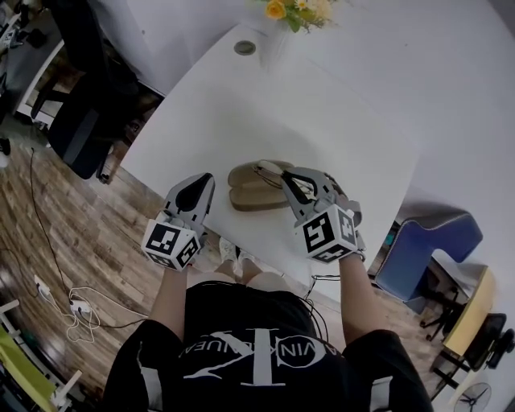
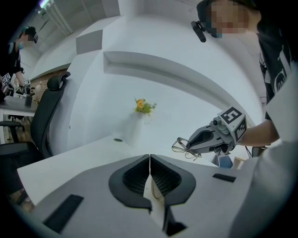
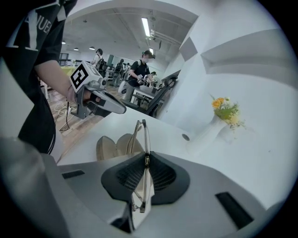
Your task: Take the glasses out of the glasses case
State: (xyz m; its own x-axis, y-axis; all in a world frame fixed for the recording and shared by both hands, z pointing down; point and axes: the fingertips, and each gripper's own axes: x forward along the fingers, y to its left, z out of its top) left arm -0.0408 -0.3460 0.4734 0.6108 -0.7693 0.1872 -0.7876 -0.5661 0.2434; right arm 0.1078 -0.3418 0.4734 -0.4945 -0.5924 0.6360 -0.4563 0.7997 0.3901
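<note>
**A:** As the head view looks steeply down, what lies in front of the person?

**B:** A white table (image 1: 338, 113). Near its front edge sits the glasses case (image 1: 251, 193). It is tan, lies open, and its two halves rest side by side on the tabletop. At the far end of the table is a bunch of yellow flowers (image 1: 299, 10).

**A:** Where are the glasses?

**B:** They are out of the case. The glasses (image 3: 142, 135) are pinched in the right gripper (image 3: 146, 160), whose two jaws are pressed onto the thin, folded frame. Part of the frame sticks out past the jaw tips and part hangs back between the pads. The right gripper view shows the open case on the table just beyond the glasses. From the left gripper view, the glasses hang in the air at the tip of the right gripper, clear of the tabletop.

**A:** And the other tool?

**B:** The left gripper (image 2: 150, 160) has its jaws pressed together with nothing between them. In the head view it is held to the left of the case, off the table's front edge, and it touches neither the case nor the glasses.

**A:** How do the two grippers sit relative to each other?

**B:** They are apart, with the case between them in the head view. The right one is tilted down over the case's right end.

**A:** Anything else nearby?

**B:** A dark office chair (image 2: 49, 116) stands to the side of the table.
</note>
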